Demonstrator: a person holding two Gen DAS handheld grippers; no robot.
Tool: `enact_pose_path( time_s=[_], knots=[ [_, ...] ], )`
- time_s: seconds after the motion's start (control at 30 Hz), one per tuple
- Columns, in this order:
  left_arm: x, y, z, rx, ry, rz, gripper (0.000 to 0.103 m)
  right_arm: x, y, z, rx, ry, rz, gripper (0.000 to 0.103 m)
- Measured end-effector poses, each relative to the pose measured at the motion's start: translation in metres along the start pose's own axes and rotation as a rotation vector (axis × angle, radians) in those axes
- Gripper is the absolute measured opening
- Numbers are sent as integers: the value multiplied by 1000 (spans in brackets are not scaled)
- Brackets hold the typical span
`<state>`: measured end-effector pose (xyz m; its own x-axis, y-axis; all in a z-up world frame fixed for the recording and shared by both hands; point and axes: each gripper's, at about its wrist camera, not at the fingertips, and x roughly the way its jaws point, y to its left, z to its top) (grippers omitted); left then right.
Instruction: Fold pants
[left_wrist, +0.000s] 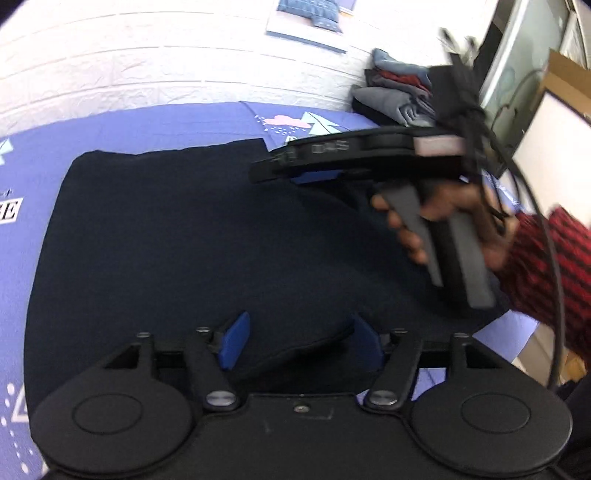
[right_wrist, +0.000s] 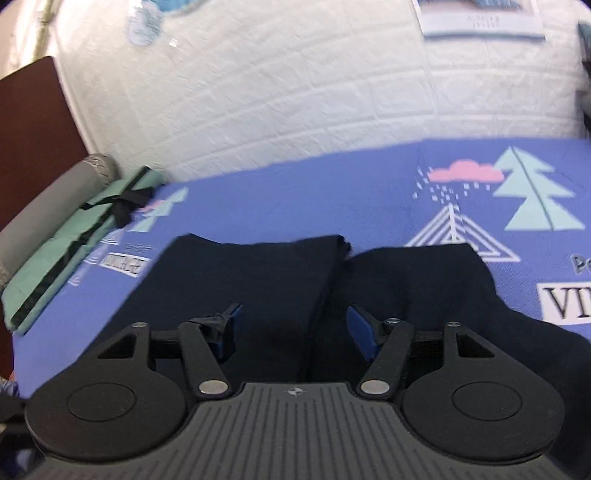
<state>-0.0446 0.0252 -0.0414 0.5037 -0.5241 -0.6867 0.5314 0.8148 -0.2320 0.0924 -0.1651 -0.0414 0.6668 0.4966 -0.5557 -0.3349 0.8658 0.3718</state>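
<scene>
- The dark navy pants (left_wrist: 192, 236) lie folded on a blue sheet (left_wrist: 155, 125) printed with trees and a pink cloud; whether a tabletop or a bed lies under it cannot be told.
- The left gripper (left_wrist: 297, 341) hovers low over the near edge of the pants, its blue fingers (left_wrist: 233, 341) spread wide apart, with a raised fold of cloth between them but not pinched.
- The right gripper (right_wrist: 291, 328) has its fingers (right_wrist: 362, 332) wide apart too, over a seam between two dark layers, holding nothing.
- In the left wrist view a hand (left_wrist: 436, 225) in a red-and-black checked sleeve (left_wrist: 546, 266) grips the right gripper's handle.
- A pile of folded clothes (left_wrist: 399, 96) sits at the far right against a white brick-pattern wall (left_wrist: 147, 59).
- A green mat (right_wrist: 74, 243) lies at the sheet's left.
</scene>
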Motion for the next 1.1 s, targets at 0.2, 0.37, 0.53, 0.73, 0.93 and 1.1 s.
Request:
enact_pose_path(
  time_s=[0.2,0.37,0.53,0.73,0.93,1.1],
  knots=[
    [17,-22,-6,208,-5,103,94,8,12,5,12,21,33,23],
    [4,-16,2,180,4,14,0,-37,21,17,22,-100,61,15],
    [-9,-8,8,69,6,-179,0,-72,-2,-5,59,-132,-14,15],
    [25,-20,7,65,85,-181,19,-64,-37,-38,176,-85,-107,40],
    [-4,-15,29,41,-47,-165,74,-148,-39,-54,198,-264,-171,66],
    [17,-18,46,-23,-40,-186,69,-216,-50,-90,227,-362,-418,83]
  ],
)
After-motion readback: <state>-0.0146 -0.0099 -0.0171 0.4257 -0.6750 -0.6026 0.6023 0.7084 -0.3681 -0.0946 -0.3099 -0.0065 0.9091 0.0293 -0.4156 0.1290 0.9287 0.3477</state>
